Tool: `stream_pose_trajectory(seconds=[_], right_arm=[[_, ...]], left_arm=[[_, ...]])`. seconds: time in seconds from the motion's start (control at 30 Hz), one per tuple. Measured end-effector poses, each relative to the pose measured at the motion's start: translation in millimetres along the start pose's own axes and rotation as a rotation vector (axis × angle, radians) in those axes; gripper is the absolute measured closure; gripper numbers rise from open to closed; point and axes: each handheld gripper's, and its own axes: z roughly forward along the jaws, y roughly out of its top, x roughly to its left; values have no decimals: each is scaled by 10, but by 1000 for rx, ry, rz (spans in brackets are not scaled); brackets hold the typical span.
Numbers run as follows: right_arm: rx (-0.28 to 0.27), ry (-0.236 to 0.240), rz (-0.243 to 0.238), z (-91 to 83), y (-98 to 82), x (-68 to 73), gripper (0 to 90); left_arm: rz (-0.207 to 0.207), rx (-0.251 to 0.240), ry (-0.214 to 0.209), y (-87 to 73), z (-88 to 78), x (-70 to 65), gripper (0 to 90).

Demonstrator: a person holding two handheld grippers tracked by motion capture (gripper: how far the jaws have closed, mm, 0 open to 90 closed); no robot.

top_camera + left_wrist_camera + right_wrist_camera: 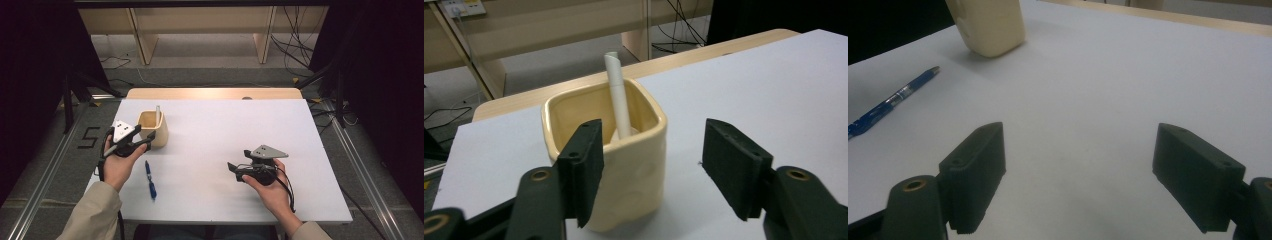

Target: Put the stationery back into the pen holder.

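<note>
Holding: a two-jaw gripper in each of my hands, above a white rectangular tabletop [225, 135].
Left gripper: my left gripper [651, 167] hovers just beside the near side of a cream-yellow, square, glazed ceramic cup [634, 180]; in the high view this left gripper [145, 134] sits at the cup's left edge.
Left jaws: apart, with nothing pressed between the pads; one black pad overlaps the cup's near wall in the left gripper view, the other stands off to the side over bare table. Whether that pad touches the cup I cannot tell.
Cup: upright on the left part of the table [154, 129], towards the far side.
White pen: a slim white plastic pen [618, 95] stands inside the cup, leaning against the far wall, its top rising above the rim.
Blue pen: a blue ballpoint pen [150, 180] lies flat on the table, near my left hand [117, 167], apart from the cup.
Right gripper: my right gripper [1080, 175] is held low over the bare middle of the table [231, 167], well apart from the cup and both pens.
Right jaws: wide apart, nothing between them.
</note>
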Motion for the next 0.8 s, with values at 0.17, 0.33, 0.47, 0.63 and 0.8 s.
stream_pose_trajectory(seconds=[0.17, 0.33, 0.47, 0.63, 0.8], right_arm=[[4, 1, -1, 7, -4, 1, 220], [5, 2, -3, 7, -5, 4, 220], [8, 5, -3, 13, -8, 6, 221], [12, 8, -3, 19, -10, 8, 221], [14, 10, -2, 21, -13, 7, 221]], left_arm=[[-5, 23, -61, -105, -109, -114, 514], [-4, 56, -107, -253, -181, -224, 580], [-3, 82, -130, -328, -215, -256, 632], [-8, 103, -155, -380, -251, -298, 693], [0, 122, -180, -419, -287, -334, 758]])
